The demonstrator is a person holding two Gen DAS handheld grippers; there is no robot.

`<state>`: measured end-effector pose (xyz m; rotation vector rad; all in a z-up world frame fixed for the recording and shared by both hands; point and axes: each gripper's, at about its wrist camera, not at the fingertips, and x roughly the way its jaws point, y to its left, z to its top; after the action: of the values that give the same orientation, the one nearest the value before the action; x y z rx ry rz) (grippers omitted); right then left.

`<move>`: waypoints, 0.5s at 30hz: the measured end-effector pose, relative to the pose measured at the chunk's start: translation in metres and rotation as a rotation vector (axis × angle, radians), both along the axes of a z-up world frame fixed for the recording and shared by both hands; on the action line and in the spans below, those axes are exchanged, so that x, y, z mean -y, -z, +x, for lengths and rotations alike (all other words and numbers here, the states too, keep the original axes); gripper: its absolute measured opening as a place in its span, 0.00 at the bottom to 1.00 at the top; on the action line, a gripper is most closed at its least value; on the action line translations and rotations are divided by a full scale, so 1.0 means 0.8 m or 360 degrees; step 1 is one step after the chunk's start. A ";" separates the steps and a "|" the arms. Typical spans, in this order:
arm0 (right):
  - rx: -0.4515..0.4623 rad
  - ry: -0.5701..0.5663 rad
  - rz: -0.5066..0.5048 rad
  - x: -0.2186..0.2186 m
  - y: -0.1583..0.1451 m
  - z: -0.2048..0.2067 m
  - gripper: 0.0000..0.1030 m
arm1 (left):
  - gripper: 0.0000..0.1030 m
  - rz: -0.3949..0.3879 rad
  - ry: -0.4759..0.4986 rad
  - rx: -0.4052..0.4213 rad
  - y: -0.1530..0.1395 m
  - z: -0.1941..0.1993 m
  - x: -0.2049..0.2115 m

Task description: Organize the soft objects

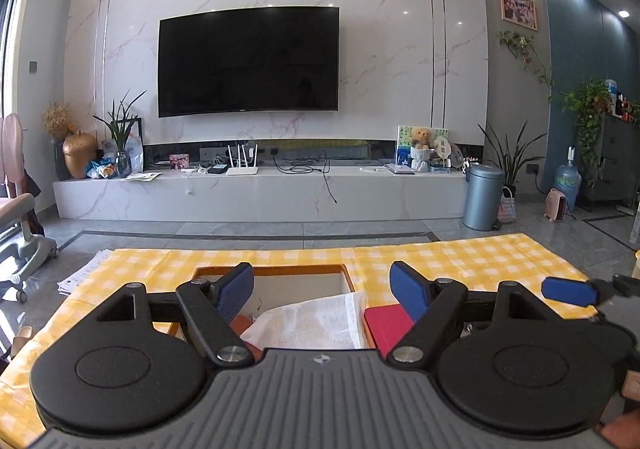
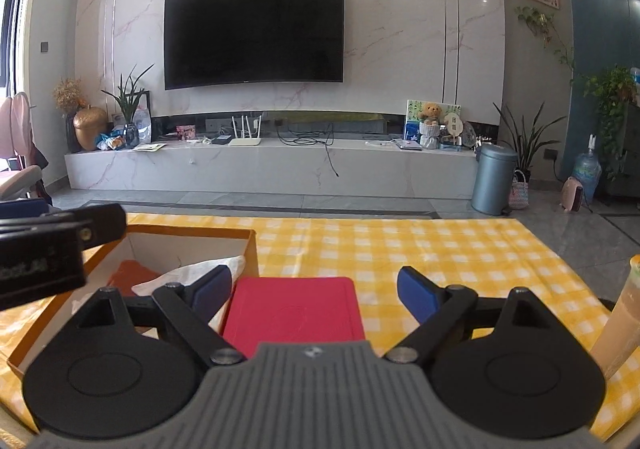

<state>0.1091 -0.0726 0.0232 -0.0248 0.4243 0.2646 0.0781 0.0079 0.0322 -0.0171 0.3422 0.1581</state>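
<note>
An orange-walled cardboard box (image 1: 272, 269) (image 2: 192, 233) stands on the yellow checked tablecloth (image 1: 460, 261) (image 2: 400, 245). Inside it lie a folded white cloth (image 1: 312, 323) (image 2: 188, 275) and an orange-brown cloth (image 2: 132, 275). A flat red folded item (image 2: 294, 313) (image 1: 386, 327) lies on the table right beside the box. My left gripper (image 1: 322, 291) hovers open over the box, nothing between its blue pads. My right gripper (image 2: 314, 291) hangs open above the red item without touching it. The left gripper's body (image 2: 44, 249) shows at the right wrist view's left edge.
A pale yellow-orange cup (image 2: 622, 321) stands at the table's right edge. A stack of papers (image 1: 82, 277) sticks out under the cloth at the left. Beyond the table are grey floor, a marble TV bench (image 1: 260, 189), a grey bin (image 1: 482, 197) and a chair base (image 1: 24, 249).
</note>
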 end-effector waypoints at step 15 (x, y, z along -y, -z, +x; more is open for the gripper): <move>-0.0003 -0.0037 0.0028 0.008 0.013 -0.004 0.86 | 0.88 -0.0021 0.0022 -0.0011 0.013 -0.003 0.008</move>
<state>0.1061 -0.0787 0.0131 -0.0124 0.4239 0.2914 0.0760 0.0015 0.0218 -0.0275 0.3502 0.1424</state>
